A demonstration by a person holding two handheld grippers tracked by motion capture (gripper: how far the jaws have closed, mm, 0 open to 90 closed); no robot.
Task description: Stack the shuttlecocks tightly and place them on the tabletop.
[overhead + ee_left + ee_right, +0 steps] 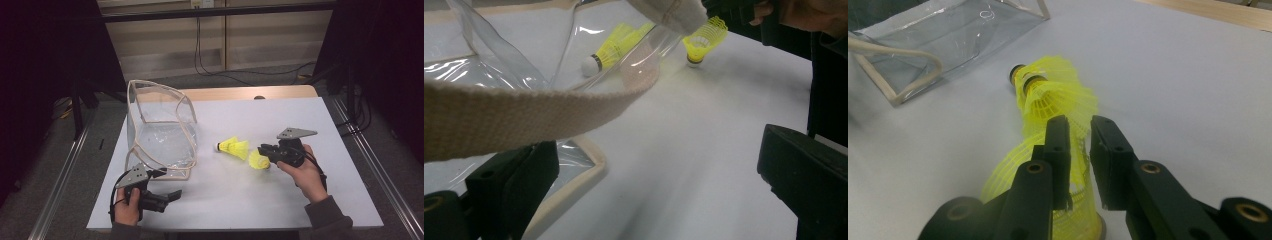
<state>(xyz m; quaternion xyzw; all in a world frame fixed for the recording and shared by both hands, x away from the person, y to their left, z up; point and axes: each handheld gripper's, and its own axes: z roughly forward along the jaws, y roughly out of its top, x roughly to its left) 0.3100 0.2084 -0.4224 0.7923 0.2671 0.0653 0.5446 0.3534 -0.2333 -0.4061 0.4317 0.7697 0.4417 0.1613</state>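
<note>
A yellow shuttlecock [258, 160] stands on its cork with the skirt up, right of the table's middle. My right gripper [264, 150] hangs over it. In the right gripper view the jaws [1079, 130] stand a narrow gap apart over the skirt's rim [1048, 200], and the pads do not press on it. Just beyond lies a second yellow shuttlecock [232, 147] on its side, apparently two nested together [1048, 95]. A clear plastic bag with beige trim [160, 135] stands at the left. My left gripper [172, 195] rests open by the bag's front corner, its jaws [659, 190] wide apart and holding nothing.
The bag's beige strap [524, 115] crosses close in front of the left gripper's camera. The white table top [280, 200] ends in a wooden strip [240, 93] at the back. Metal rails [60, 185] run along both sides, and cables [220, 70] lie on the floor behind.
</note>
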